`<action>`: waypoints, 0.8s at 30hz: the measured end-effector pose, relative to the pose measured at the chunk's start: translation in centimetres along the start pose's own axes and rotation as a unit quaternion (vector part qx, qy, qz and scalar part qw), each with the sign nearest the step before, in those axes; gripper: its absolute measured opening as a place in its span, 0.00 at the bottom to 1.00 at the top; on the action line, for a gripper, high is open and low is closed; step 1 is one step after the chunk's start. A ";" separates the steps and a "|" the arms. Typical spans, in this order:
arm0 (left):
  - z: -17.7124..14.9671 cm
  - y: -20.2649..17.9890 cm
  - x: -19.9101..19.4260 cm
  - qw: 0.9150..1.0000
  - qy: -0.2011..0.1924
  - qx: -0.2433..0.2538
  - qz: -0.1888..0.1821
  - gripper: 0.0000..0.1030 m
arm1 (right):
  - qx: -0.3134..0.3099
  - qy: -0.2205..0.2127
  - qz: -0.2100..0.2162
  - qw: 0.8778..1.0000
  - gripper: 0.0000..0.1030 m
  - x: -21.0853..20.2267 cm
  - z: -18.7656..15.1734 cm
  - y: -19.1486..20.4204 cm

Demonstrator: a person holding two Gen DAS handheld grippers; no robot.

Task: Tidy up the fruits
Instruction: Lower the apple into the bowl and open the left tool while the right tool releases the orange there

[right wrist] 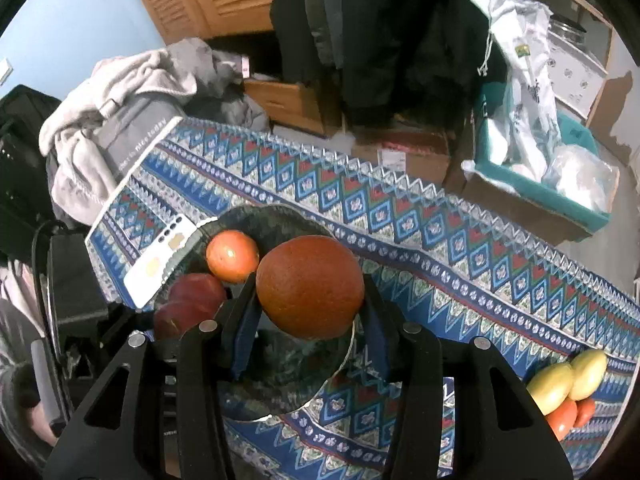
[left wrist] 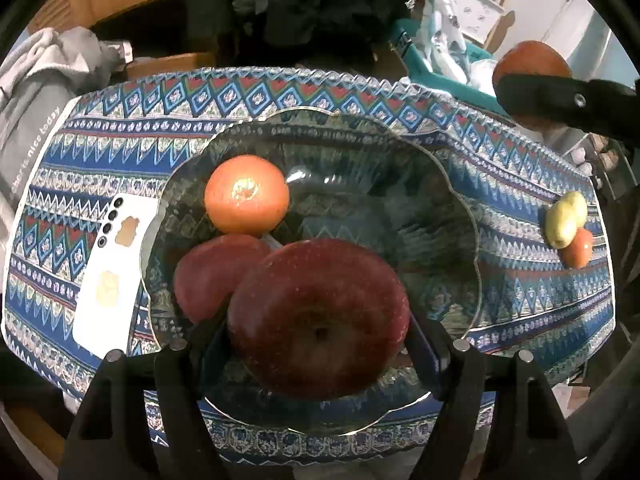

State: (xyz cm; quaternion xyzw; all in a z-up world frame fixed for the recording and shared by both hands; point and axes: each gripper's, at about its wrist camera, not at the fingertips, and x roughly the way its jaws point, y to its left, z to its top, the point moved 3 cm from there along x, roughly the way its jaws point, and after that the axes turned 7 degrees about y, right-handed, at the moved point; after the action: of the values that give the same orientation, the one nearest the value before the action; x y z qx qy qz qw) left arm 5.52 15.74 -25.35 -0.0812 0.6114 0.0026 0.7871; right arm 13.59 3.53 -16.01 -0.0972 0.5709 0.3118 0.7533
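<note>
Left wrist view: left hand-held gripper (left wrist: 318,344) clamps a red apple (left wrist: 318,320) over the glass bowl (left wrist: 460,208), whose right half lies bare.

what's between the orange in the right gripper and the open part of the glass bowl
Nothing visible. The right gripper holds the orange over the glass bowl. The smaller orange and red apple lie toward the bowl's left side, leaving the dark floor below the held orange bare.

left hand-held gripper (left wrist: 318,344): clamped, tilted steeply down | right hand-held gripper (right wrist: 310,300): clamped, tilted down
</note>
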 end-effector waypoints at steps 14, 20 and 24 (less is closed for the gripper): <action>0.5 -1.0 -0.7 1.000 -0.019 0.012 0.009 0.73 | 0.001 0.026 -0.008 1.000 0.45 1.8 -1.2 -0.2; 0.9 0.2 -1.6 1.000 -0.029 -0.009 0.007 0.73 | 0.002 0.029 -0.008 1.000 0.45 1.9 -1.3 -0.3; 1.2 1.4 -2.2 0.999 -0.038 -0.029 0.006 0.73 | 0.003 0.034 -0.001 0.999 0.45 2.4 -1.2 0.0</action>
State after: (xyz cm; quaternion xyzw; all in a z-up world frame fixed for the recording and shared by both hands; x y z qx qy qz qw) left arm 5.97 17.46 -23.16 -0.1002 0.5814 0.0284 0.8069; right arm 13.04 3.81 -18.65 -0.1058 0.5969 0.3054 0.7344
